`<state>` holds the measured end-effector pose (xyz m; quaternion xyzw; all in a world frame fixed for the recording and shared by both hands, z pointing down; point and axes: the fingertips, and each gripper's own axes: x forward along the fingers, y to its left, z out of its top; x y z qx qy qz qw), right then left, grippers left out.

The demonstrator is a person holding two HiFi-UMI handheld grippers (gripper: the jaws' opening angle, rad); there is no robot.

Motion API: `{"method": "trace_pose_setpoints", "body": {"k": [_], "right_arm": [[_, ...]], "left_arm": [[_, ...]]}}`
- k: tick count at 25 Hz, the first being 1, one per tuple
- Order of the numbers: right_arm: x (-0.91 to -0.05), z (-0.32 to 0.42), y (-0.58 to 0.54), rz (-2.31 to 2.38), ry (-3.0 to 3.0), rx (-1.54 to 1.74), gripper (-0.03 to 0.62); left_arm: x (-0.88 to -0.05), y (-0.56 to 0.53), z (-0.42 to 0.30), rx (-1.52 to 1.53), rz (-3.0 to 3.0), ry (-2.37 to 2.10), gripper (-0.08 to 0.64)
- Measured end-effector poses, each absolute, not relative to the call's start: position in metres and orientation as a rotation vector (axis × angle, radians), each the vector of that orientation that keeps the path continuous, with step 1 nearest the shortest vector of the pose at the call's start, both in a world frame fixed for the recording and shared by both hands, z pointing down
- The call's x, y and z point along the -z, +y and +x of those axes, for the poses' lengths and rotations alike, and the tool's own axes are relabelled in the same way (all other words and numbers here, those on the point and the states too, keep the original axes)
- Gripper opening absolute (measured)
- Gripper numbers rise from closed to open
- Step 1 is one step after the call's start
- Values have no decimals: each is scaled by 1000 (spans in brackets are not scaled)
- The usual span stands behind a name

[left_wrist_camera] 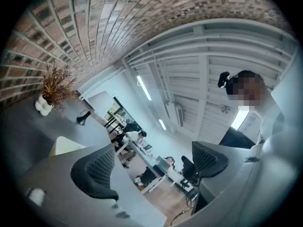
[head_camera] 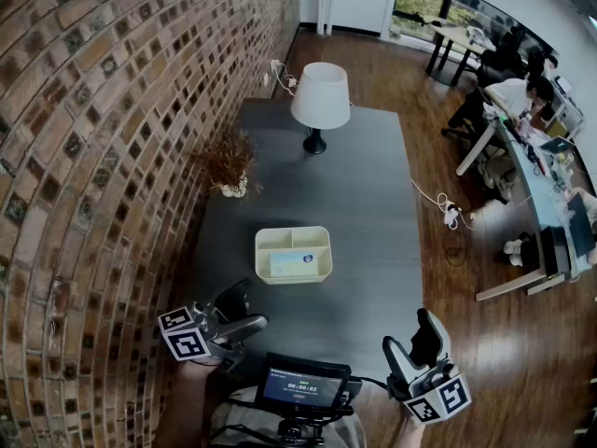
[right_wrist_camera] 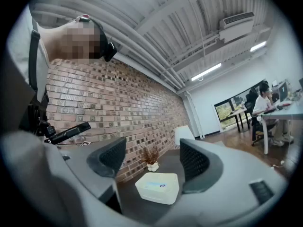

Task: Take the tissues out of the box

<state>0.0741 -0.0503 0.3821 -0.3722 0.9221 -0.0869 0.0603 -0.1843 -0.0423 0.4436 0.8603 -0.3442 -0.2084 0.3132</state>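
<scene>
A cream box (head_camera: 293, 240) with compartments stands mid-table, and a pale tissue pack (head_camera: 292, 265) lies in its front compartment. My left gripper (head_camera: 241, 311) hovers near the table's front left, short of the box, open and empty. It is tilted on its side, and in the left gripper view the gripper (left_wrist_camera: 151, 167) points out into the room, with only a corner of the box (left_wrist_camera: 66, 145) showing at the left. My right gripper (head_camera: 415, 339) is off the table's front right corner, open with nothing between its jaws. In the right gripper view the box (right_wrist_camera: 157, 187) lies ahead, below the open gripper (right_wrist_camera: 152, 160).
A white-shaded lamp (head_camera: 320, 101) stands at the far end of the dark table (head_camera: 373, 231). A dried plant in a white vase (head_camera: 229, 166) sits by the brick wall on the left. A screen device (head_camera: 303, 385) is mounted close to me. People sit at desks (head_camera: 532, 138) to the right.
</scene>
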Motion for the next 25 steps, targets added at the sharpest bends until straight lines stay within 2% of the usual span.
{"method": "trace_pose_setpoints", "body": {"k": [1, 3, 6, 9, 10, 12, 15, 20, 25], "right_arm": [[-382, 73, -48, -1107, 2797, 259, 374], [-382, 71, -45, -1078, 2807, 249, 331], [-383, 69, -43, -1067, 2816, 238, 331], [-384, 69, -41, -1055, 2814, 239, 330], [-384, 69, -40, -1048, 2814, 240, 330], [-384, 70, -39, -1033, 2813, 242, 330], [-385, 72, -35, -1020, 2812, 237, 330], [-392, 79, -26, -1043, 2773, 248, 330], [-402, 98, -21, -1063, 2746, 284, 328]], "left_arm": [[-452, -46, -180, 508, 2252, -900, 495], [-467, -54, -173, 443, 2211, -877, 497], [-490, -71, -171, 357, 2154, -867, 495], [-531, -91, -175, 104, 2157, -927, 495], [-547, -98, -177, -1, 2150, -943, 483], [-576, -113, -179, -114, 2068, -921, 387], [-604, -134, -177, -109, 1873, -841, 380], [-656, -155, -197, -362, 1679, -915, 381], [-675, -165, -189, -444, 1560, -919, 352]]}}
